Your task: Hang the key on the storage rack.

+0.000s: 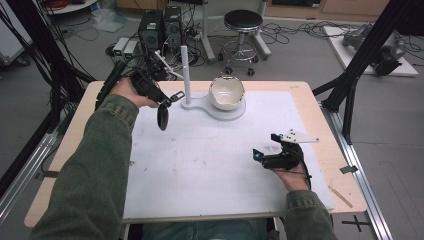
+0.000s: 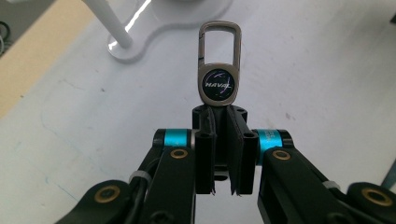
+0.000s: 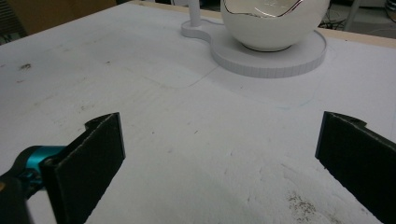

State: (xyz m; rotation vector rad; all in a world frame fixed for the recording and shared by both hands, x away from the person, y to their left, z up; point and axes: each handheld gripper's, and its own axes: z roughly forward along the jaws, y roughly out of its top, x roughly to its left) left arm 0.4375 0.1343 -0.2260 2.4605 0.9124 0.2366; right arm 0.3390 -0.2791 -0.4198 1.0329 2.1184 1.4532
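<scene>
At the table [image 1: 310, 107] we see the left gripper [image 1: 170, 97] raised toward ten o'clock of the white mat [image 1: 210, 165], its jaws pressed together on a key fob [image 2: 218, 70]. In the left gripper view the fob stands upright between the pads, its metal clip loop uppermost and a dark round badge reading "HAVAL" just above the jaw tips. Just beside it, toward twelve o'clock, rises the post of a white stand [image 1: 186, 75], whose round base carries a white bowl [image 1: 227, 92]. The right gripper [image 1: 266, 145] rests low at four o'clock on the mat, well apart from the stand; we find its jaws spread wide and holding nothing.
</scene>
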